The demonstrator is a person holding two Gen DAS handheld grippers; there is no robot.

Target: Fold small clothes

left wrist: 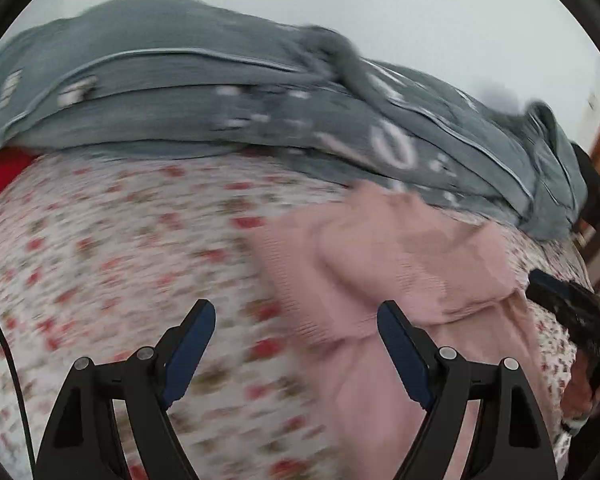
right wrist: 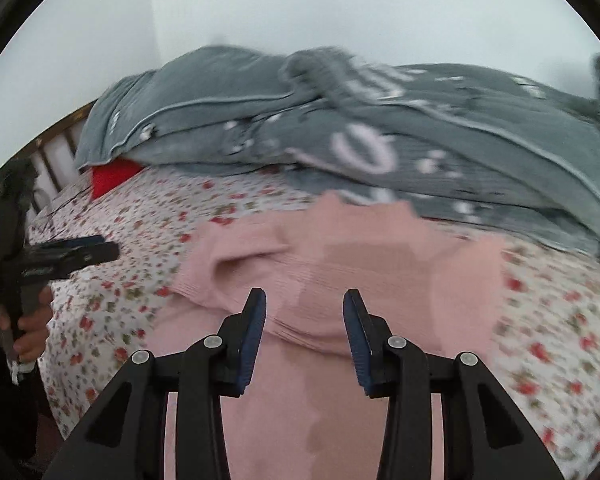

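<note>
1. The pink top [right wrist: 340, 264] lies on the flowered sheet [left wrist: 112, 248], just in front of the grey blanket [right wrist: 440, 128], which is heaped toward the wall.
2. One part looks folded over the body already, leaving a soft ridge across it; I judge the folding begun, not finished (blur hides the edges).
3. The left gripper [left wrist: 296, 344] has its jaws wide apart, holding nothing, above the sheet at the top's left edge.
4. The right gripper [right wrist: 305, 328] is also apart and empty, over the top's middle.
5. The top looks like fine ribbed knit, limp and matte; the blanket is thick, piped and printed white.
</note>
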